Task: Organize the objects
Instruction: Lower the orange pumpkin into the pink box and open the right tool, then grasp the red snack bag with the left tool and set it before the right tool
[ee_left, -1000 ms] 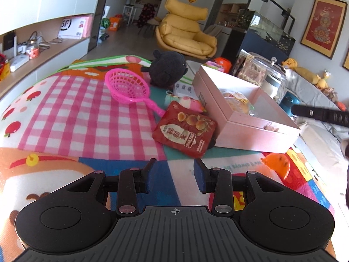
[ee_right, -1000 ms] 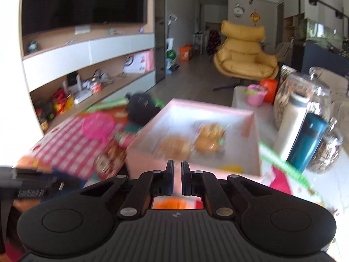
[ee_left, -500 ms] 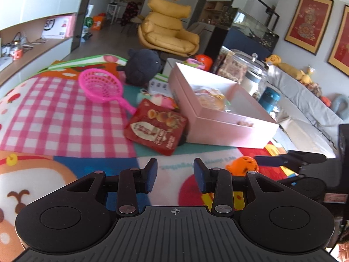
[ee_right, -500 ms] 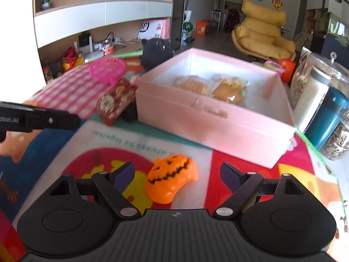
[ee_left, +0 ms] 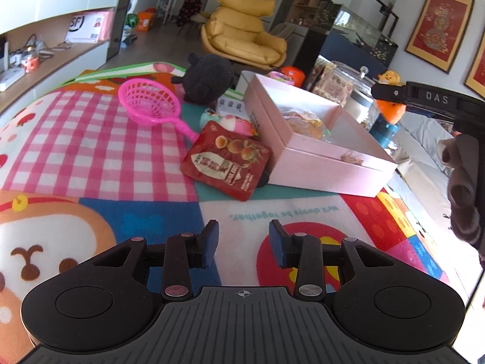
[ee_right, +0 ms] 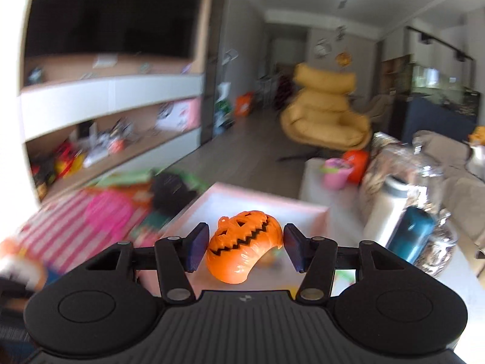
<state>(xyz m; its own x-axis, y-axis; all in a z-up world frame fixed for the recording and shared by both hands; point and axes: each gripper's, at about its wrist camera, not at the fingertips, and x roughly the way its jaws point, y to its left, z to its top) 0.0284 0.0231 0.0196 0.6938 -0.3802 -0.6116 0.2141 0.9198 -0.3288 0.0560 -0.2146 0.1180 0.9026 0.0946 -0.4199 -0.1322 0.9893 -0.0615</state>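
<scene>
An orange jack-o'-lantern toy point(ee_right: 242, 248) sits between the pads of my right gripper point(ee_right: 241, 244), touching both and lifted off the mat. The jaws are opening. Behind the toy lies an open pink box point(ee_right: 260, 204). The left wrist view shows the toy point(ee_left: 391, 112) hanging from that gripper's finger point(ee_left: 424, 98) past the far right corner of the box point(ee_left: 318, 163), which holds wrapped pastries. My left gripper point(ee_left: 244, 236) hovers over the colourful mat, partly open, with nothing between its fingers.
A red snack pouch point(ee_left: 229, 163) leans on the box's near left corner. A pink strainer point(ee_left: 148, 103), a black plush point(ee_left: 209, 79) and small toys lie behind it. Glass jars and a teal bottle point(ee_left: 383, 132) stand right of the box. A hand point(ee_left: 463, 188) shows at the right edge.
My right gripper went from shut and empty to wide around the pumpkin on the mat, and now carries it raised before the box. The left gripper has barely moved.
</scene>
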